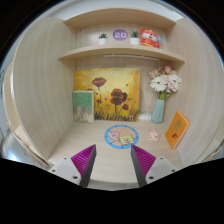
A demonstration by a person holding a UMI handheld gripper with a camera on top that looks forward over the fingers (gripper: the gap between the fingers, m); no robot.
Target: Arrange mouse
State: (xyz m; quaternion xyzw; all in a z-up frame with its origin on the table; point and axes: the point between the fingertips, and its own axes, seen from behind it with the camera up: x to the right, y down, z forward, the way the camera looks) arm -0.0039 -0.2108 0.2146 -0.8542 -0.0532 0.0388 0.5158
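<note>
My gripper (113, 163) is open and empty, and its two pink-padded fingers (83, 160) hover over the near part of a pale wooden desk (60, 145). Beyond the fingers a round blue mat with a cartoon print (121, 136) lies flat on the desk. No mouse shows in this view.
A painting (108, 92) and a small green picture (82, 105) lean on the back wall. A vase of flowers (160, 100), a small pink item (153, 134) and an orange card (177, 128) stand at the right. A shelf (120, 48) above holds a clock, a plant and an orange toy.
</note>
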